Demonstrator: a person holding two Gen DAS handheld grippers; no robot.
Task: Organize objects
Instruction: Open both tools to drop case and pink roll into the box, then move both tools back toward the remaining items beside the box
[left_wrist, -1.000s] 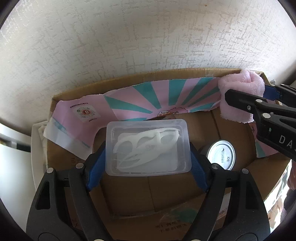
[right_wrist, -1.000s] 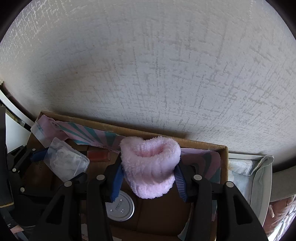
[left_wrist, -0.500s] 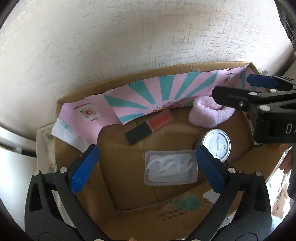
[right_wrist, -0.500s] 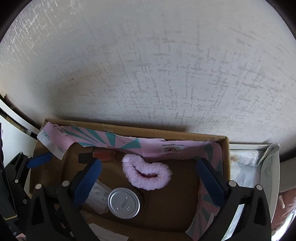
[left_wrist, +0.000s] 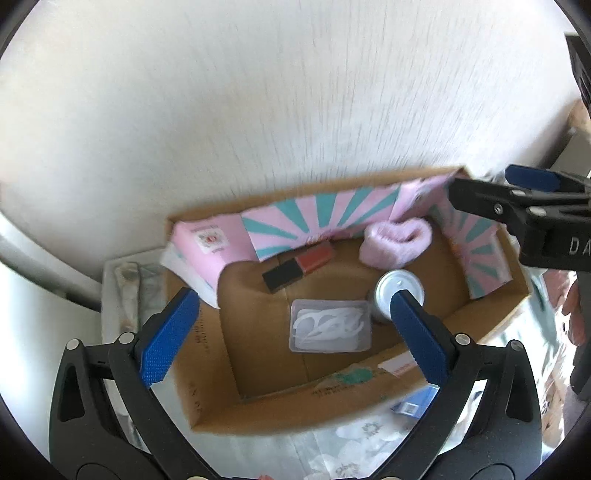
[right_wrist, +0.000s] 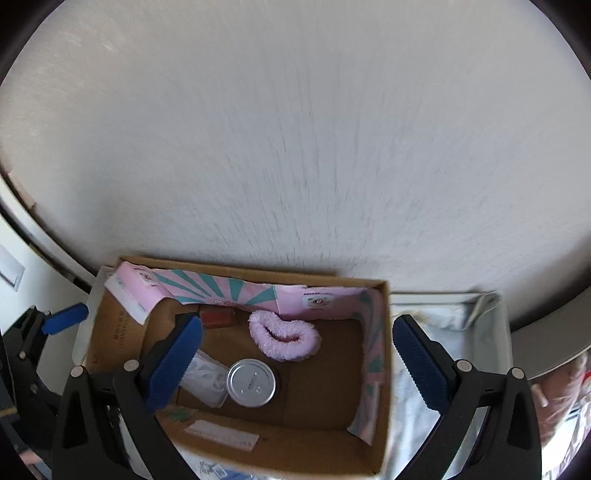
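A cardboard box (left_wrist: 207, 373) (right_wrist: 373, 454) stands against a white wall. Inside lie a clear plastic case (left_wrist: 330, 325) (right_wrist: 207, 376), a silver tin can (left_wrist: 399, 291) (right_wrist: 252, 382), a fluffy pink sock (left_wrist: 397, 240) (right_wrist: 282, 334) and a black-and-red block (left_wrist: 297, 266) (right_wrist: 218, 317). My left gripper (left_wrist: 291, 325) is open and empty above the box's front. My right gripper (right_wrist: 295, 363) is open and empty above the box, and shows at the right of the left wrist view (left_wrist: 517, 206).
A pink and teal striped paper liner (left_wrist: 317, 218) (right_wrist: 229, 288) lines the box's back and right walls. The box rests on a floral cloth (left_wrist: 354, 446). A pale folded fabric (right_wrist: 443, 314) lies right of the box. A small blue package (left_wrist: 412, 404) lies by the box's front.
Both grippers opened: the left let go of the clear case, the right let go of the pink sock. Both things now lie in the box, and both grippers have pulled up and back.
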